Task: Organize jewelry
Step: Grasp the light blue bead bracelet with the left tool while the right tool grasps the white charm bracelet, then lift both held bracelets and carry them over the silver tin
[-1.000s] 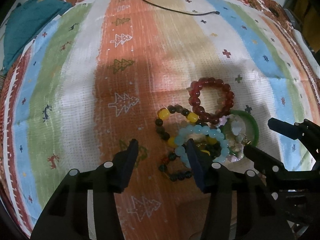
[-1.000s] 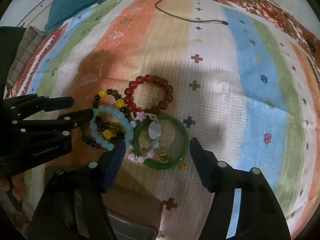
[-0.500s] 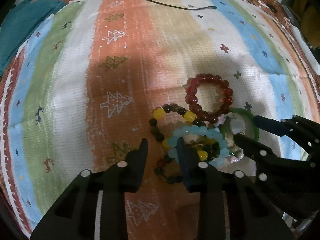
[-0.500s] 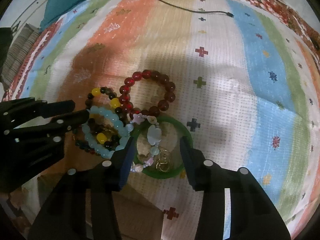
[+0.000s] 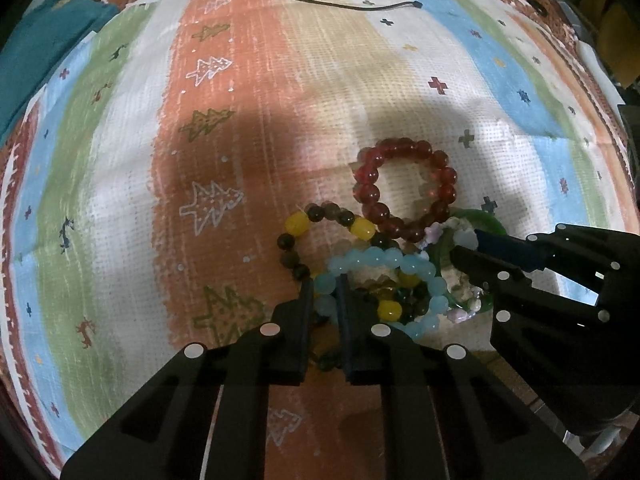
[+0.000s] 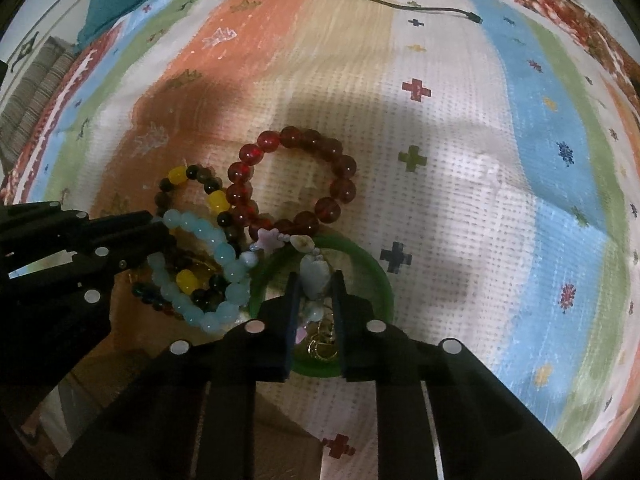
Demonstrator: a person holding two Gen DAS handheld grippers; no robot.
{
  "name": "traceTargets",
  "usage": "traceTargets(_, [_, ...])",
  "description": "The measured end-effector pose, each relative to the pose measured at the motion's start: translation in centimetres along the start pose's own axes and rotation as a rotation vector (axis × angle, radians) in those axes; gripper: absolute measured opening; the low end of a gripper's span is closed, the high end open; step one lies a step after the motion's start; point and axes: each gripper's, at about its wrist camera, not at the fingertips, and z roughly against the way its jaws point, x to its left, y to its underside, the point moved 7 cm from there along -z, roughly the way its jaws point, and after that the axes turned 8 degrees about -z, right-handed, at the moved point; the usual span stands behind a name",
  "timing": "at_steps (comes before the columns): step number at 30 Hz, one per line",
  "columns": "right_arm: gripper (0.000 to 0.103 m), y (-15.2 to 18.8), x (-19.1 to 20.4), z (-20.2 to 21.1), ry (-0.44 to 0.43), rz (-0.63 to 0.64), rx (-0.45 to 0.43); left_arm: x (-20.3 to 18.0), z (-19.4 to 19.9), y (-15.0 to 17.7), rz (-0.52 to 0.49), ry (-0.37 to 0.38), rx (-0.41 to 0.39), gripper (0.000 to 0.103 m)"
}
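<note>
A heap of bracelets lies on the striped cloth. It holds a dark red bead bracelet, a yellow and dark bead bracelet, a pale blue bead bracelet, a green bangle and a shell charm bracelet. My left gripper is shut on the pale blue bead bracelet at its left side. My right gripper is shut on the shell charm bracelet, inside the green bangle. The right gripper also shows in the left wrist view.
A black cable lies across the far part of the cloth. A teal cloth lies at the far left. A brown box shows under my right gripper at the near edge.
Both grippers moved down onto the heap and closed. The left one closed on the pale blue bracelet, the right one on the shell charm bracelet.
</note>
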Motion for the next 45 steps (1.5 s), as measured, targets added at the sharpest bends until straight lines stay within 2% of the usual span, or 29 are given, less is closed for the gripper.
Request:
traceTargets(7, [0.015, 0.1, 0.4, 0.6, -0.002, 0.021, -0.026, -0.1, 1.4, -0.8, 0.006, 0.009, -0.035, 0.011])
traceTargets(19, [0.015, 0.3, 0.4, 5.0, -0.011, 0.023, -0.112, 0.1, 5.9, -0.9, 0.001, -0.005, -0.134, 0.011])
traceTargets(32, [0.015, 0.3, -0.2, 8.3, -0.027, 0.002, -0.190, -0.2, 7.4, -0.8, 0.006, -0.012, -0.168, 0.011])
traceTargets(39, [0.015, 1.4, 0.4, 10.3, -0.037, 0.017, -0.242, -0.4, 8.0, -0.2, 0.011, -0.007, -0.175, 0.011])
traceTargets(45, [0.015, 2.2, 1.0, 12.1, -0.030, 0.024, -0.295, -1.5, 10.1, 0.4, 0.009, 0.010, -0.221, 0.011])
